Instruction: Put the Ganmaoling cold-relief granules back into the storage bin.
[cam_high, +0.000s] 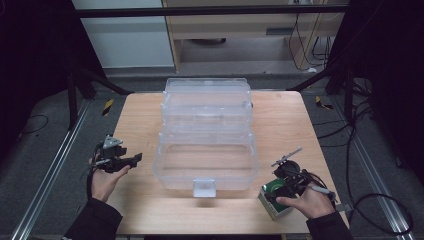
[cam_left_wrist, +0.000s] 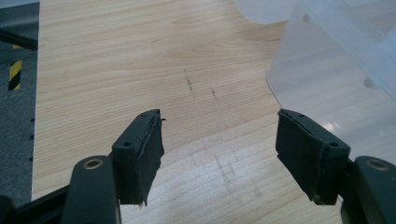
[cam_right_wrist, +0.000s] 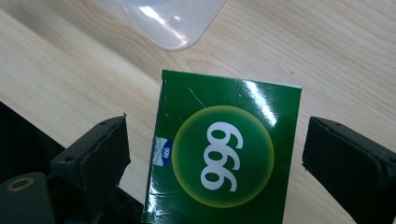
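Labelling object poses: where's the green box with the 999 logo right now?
The green cardboard box with the 999 logo lies at the wooden table's near-right corner, right of the clear plastic organiser case, between the open right gripper's fingers.

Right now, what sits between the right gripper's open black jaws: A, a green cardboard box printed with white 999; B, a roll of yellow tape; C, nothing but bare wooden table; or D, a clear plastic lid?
A: the right gripper has its jaws spread on either side of the green cardboard box, with white 999 on its face.
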